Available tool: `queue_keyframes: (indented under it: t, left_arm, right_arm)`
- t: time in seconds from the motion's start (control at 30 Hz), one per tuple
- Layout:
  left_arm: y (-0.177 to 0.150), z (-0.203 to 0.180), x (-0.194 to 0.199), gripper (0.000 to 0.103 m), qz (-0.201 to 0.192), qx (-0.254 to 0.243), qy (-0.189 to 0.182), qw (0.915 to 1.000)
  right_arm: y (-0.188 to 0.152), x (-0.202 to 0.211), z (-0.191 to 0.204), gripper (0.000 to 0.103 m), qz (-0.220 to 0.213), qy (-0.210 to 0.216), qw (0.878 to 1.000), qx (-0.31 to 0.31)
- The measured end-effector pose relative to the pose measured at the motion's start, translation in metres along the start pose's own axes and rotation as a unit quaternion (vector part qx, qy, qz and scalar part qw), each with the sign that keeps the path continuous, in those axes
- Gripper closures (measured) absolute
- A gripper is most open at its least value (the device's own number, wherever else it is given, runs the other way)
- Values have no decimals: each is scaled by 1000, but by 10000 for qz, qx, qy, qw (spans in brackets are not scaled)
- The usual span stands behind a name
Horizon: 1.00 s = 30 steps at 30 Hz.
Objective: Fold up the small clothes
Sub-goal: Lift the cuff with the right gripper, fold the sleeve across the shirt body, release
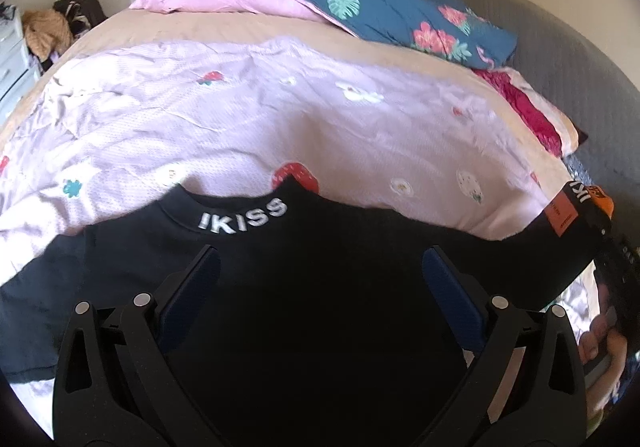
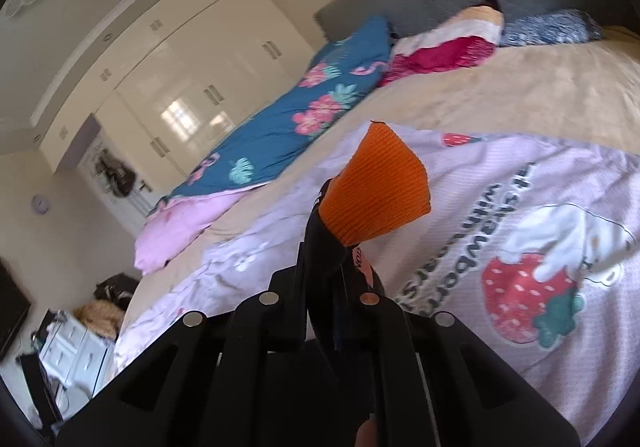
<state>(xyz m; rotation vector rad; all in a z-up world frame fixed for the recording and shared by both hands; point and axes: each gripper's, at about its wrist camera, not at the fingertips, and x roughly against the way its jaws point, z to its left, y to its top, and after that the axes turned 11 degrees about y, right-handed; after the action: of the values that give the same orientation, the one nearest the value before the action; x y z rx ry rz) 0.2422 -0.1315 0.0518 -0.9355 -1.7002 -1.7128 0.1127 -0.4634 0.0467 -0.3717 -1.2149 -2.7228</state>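
- Your right gripper (image 2: 340,247) is clamped tight on the sleeve end of the black top (image 1: 304,287) — the orange cuff (image 2: 376,191) fans out just past the fingertips, black cloth pinched between the jaws.
- Your left gripper (image 1: 320,267) stands wide open, its blue pads (image 1: 192,287) apart and nothing pressed between them. The body of the top lies directly under and ahead of those jaws, the collar lettered IKISS (image 1: 243,218) just beyond the fingertips.
- From the left jaws, the held sleeve runs off to the right; its orange patch (image 1: 560,215) and the cuff sit at the far right edge of that view. So the sleeve's long axis lies across your left jaws, not along them.
- That is the relation the fold turns on, as I judge it: the sleeve has to come from the right across the body, toward the space between the left jaws. Your right hand owns the sleeve; your left is the nearer one to the collar and body.
- The top rests on the lilac strawberry-print sheet (image 1: 280,107) spread over the bed (image 2: 560,87) — watch you don't pinch that sheet along with the top.
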Motion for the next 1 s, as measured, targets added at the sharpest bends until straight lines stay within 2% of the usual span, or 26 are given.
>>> queue_keyframes:
  t: [0.2, 0.33, 0.5, 0.8, 1.0]
  left_arm:
    - [5, 25, 5, 8, 10, 184, 171, 9997]
    - [6, 46, 11, 8, -56, 469, 74, 9989]
    - [4, 68, 9, 8, 80, 707, 39, 9975]
    - [-8, 104, 4, 8, 232, 1073, 18, 9940]
    - [-20, 124, -2, 8, 351, 1317, -217, 9904]
  right_arm:
    - [-12, -7, 34, 95, 232, 396, 9983, 373]
    - [-22, -12, 55, 95, 402, 633, 9954, 597]
    - [-36, -18, 81, 95, 602, 876, 9898, 952]
    - [-84, -36, 129, 95, 1161, 1267, 9721, 1594]
    - [-121, -49, 155, 95, 1617, 1480, 9569, 1903]
